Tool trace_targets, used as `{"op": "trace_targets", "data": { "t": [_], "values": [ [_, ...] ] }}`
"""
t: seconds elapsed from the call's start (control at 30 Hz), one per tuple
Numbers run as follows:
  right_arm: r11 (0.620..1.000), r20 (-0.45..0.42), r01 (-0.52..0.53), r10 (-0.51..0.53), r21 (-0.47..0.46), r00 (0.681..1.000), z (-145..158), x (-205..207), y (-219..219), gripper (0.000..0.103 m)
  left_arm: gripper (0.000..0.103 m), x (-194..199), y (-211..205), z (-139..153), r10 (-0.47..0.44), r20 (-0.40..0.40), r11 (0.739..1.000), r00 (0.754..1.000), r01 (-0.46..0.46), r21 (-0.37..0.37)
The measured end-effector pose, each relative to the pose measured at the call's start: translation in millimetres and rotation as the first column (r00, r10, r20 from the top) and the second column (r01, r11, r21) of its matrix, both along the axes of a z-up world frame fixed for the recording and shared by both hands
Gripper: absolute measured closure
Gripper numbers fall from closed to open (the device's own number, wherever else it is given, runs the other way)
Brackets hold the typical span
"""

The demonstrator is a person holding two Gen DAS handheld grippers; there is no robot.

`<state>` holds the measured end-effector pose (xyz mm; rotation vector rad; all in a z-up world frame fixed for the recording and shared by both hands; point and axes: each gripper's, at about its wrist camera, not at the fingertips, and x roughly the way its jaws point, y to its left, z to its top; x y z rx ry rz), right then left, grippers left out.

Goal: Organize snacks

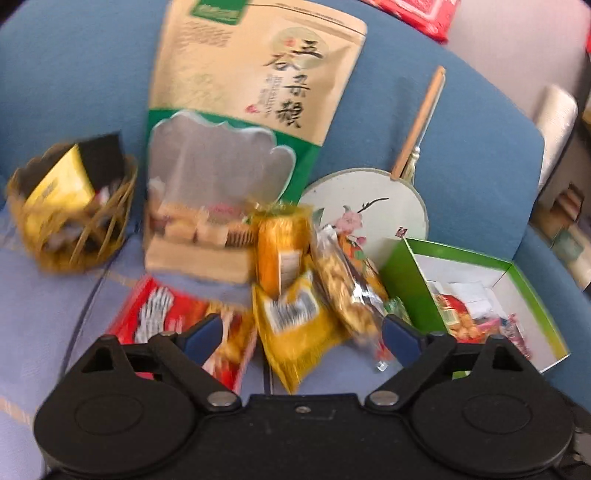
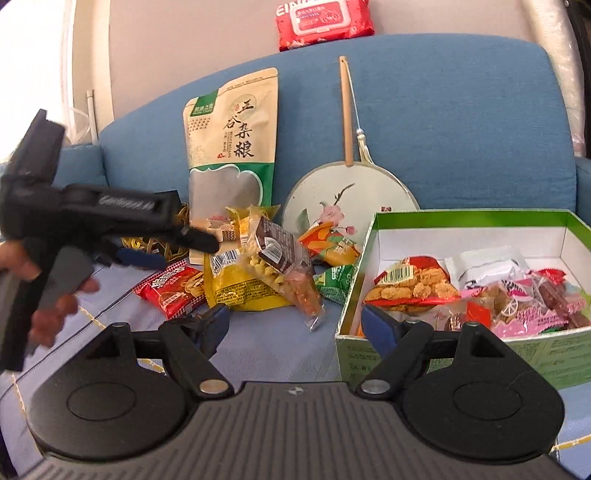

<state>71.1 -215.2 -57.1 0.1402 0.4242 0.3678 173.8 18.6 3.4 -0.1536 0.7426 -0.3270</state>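
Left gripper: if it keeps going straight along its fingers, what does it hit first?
Probably the yellow snack packet lying between the open fingers of the left gripper, with the clear twisted-snack packet beside it. Depth is unclear and the frame is blurred.

I see blue fabric sofa. Tall kraft-paper grain pouch leans on backrest; round painted hand fan leans right of it. Woven yellow wire basket sits left of pouch. Loose pile of small snack packets lies before pouch. Open green cardboard box, right of pile, holds more packets. Red wet-wipes pack rests atop backrest.
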Motion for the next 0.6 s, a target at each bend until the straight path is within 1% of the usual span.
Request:
{"op": "trace_targets", "data": {
  "t": [0.07,0.1,0.17,0.23,0.3,0.33,0.37,0.4,0.43,0.47,0.5,0.57,0.6],
  "values": [
    [1.0,-0.006,0.008,-0.008,0.017,1.0,0.1,1.2,-1.8,0.0,0.0,14.9,-14.1,-1.9,-0.046,0.013,0.994,0.999,0.044,0.101],
    [1.0,-0.008,0.01,-0.01,0.026,1.0,0.0,0.9,-3.4,0.0,0.0,22.4,-20.2,-4.5,-0.065,0.018,0.988,0.998,0.061,0.14],
    [0.999,-0.011,0.01,-0.01,0.039,1.0,-0.4,-0.3,-3.5,0.0,0.0,33.2,-23.4,-13.2,-0.074,0.006,0.985,0.997,0.072,0.155],
    [0.999,-0.011,0.009,-0.009,0.04,1.0,-0.4,0.7,-2.8,0.0,0.0,41.2,-19.4,-21.8,-0.057,-0.021,0.992,0.998,0.059,0.113],
    [0.999,-0.012,0.004,-0.003,0.041,1.0,-0.2,0.3,-1.6,0.0,0.019,42.3,-11.1,-26.9,-0.055,-0.067,0.998,0.996,0.057,0.026],
    [0.999,-0.013,-0.002,0.002,0.044,1.0,0.1,-0.1,-0.5,0.0,0.025,39.7,-8.0,-29.4,-0.05,-0.087,0.999,0.995,0.051,0.004],
    [0.999,-0.014,-0.007,0.008,0.048,1.0,0.3,-0.2,0.7,0.0,0.035,35.8,-5.8,-32.2,-0.059,-0.1,0.998,0.993,0.06,-0.001],
    [0.999,-0.014,-0.016,0.017,0.052,1.0,0.7,-0.9,1.6,0.0,0.049,31.4,-5.2,-33.8,-0.074,-0.11,0.997,0.991,0.074,0.0],
    [0.998,-0.013,-0.024,0.025,0.053,1.0,1.3,-1.8,2.6,0.0,0.054,26.9,-4.0,-36.2,-0.088,-0.128,0.996,0.988,0.088,-0.003],
    [0.998,-0.013,-0.033,0.034,0.05,0.999,1.7,-2.5,3.8,0.0,0.066,21.6,-2.3,-39.6,-0.101,-0.152,0.995,0.983,0.101,-0.012],
    [0.998,-0.014,-0.044,0.045,0.047,0.999,2.0,-3.1,5.3,0.0,0.083,16.0,-0.8,-43.5,-0.116,-0.179,0.993,0.977,0.113,-0.027],
    [0.996,-0.021,-0.075,0.076,0.048,0.997,2.3,-3.7,8.0,0.0,0.09,2.5,0.9,-51.0,-0.153,-0.22,0.988,0.963,0.144,-0.058],
    [0.995,-0.024,-0.092,0.093,0.048,0.995,2.3,-4.4,10.3,0.0,0.091,-5.4,0.6,-53.8,-0.168,-0.23,0.985,0.959,0.157,-0.066]
  ]
}}
